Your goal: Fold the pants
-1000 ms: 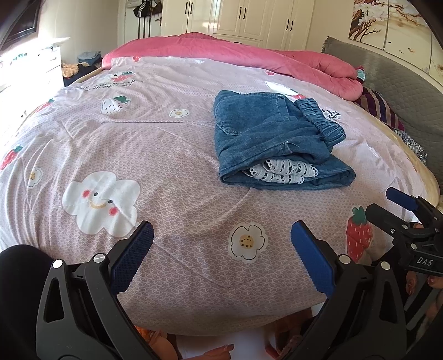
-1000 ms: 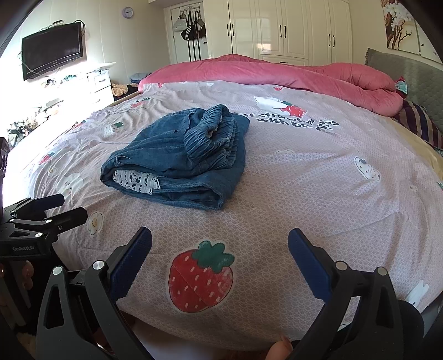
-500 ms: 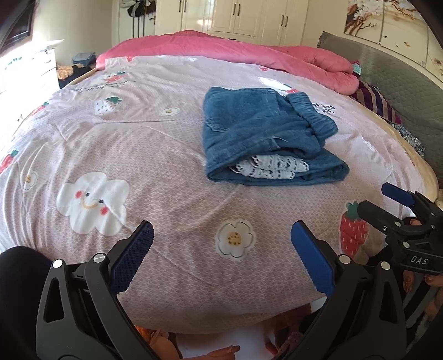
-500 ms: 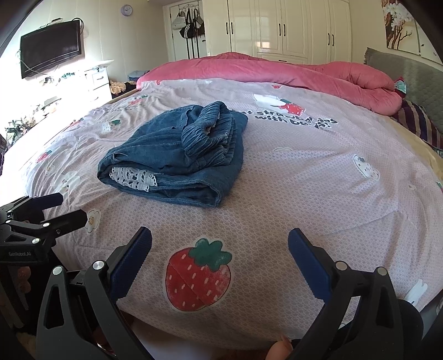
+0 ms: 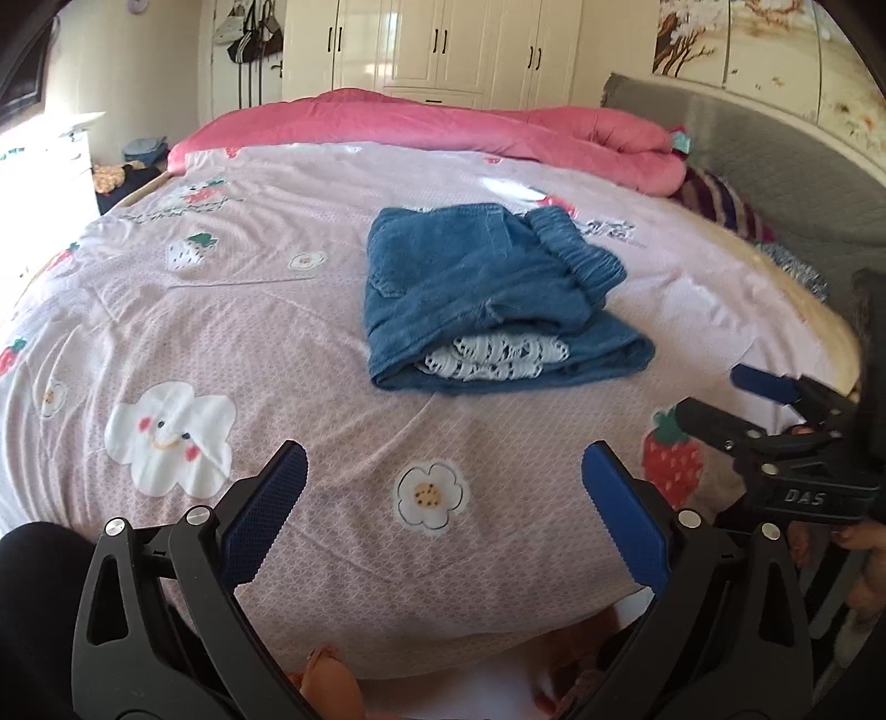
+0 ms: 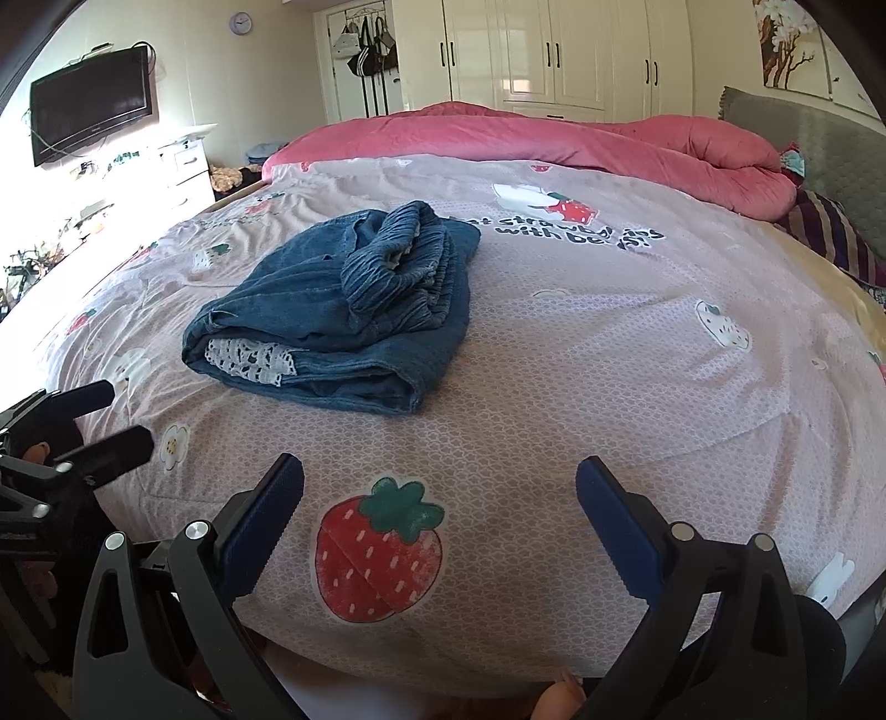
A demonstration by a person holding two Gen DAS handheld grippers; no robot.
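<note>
White wardrobe doors line the far wall at the top of both frames, with a grey padded headboard at the upper right. Below them spreads the bed, its pink cover dimpled and printed with strawberries, clouds and flowers, and a rumpled pink quilt heaped along the far edge. The left claw hangs at the near edge of the bed, low in its frame, blue ribbed pads spread wide and holding nothing. The right claw sits likewise, spread and empty. The pants, soft blue denim folded into a thick bundle with white lace showing at the fold and a gathered waistband on top, lie mid-frame, well beyond both claws.
</note>
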